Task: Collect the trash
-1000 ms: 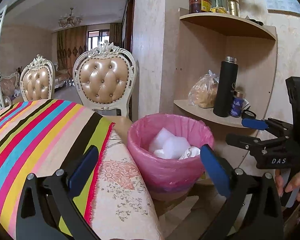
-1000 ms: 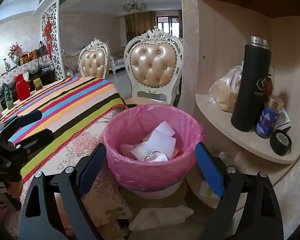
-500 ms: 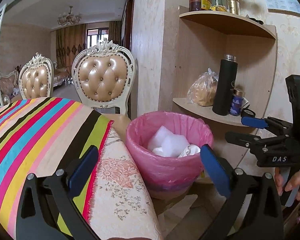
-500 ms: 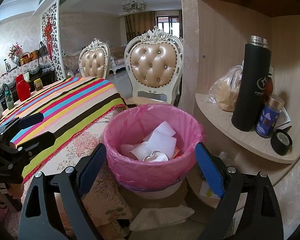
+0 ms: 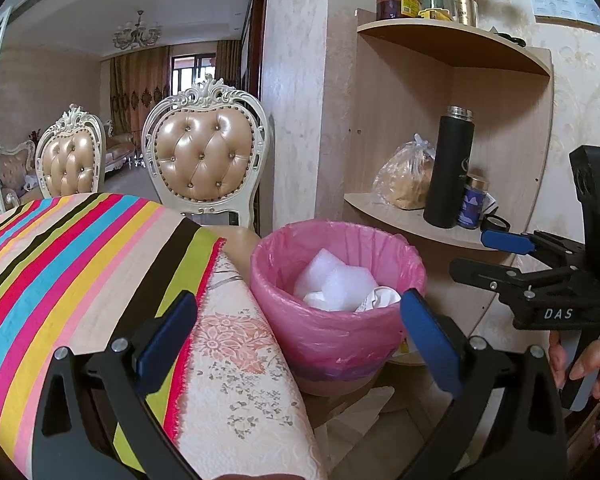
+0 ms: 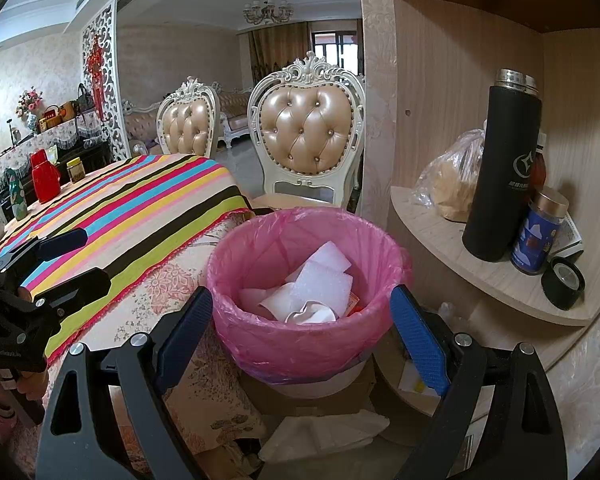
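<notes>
A bin lined with a pink bag [image 5: 336,344] [image 6: 300,344] stands beside the table, holding white foam sheets [image 5: 336,284] [image 6: 320,280] and crumpled paper [image 6: 310,314]. My left gripper [image 5: 296,332] is open and empty, in front of the bin and the table edge. My right gripper [image 6: 300,330] is open and empty, with its blue pads either side of the bin's near rim. The right gripper also shows in the left wrist view [image 5: 508,256], and the left gripper shows in the right wrist view [image 6: 64,260].
A table with a striped cloth [image 5: 60,264] [image 6: 140,200] is left of the bin. A wooden corner shelf [image 6: 480,256] on the right carries a black flask [image 6: 500,176], a blue jar and a bagged loaf. Two padded chairs [image 6: 308,132] stand behind. White paper [image 6: 324,432] lies on the floor below the bin.
The left wrist view has drifted slightly, so the bin sits a little lower in it. The right gripper has barely moved. Both stay open and empty.
</notes>
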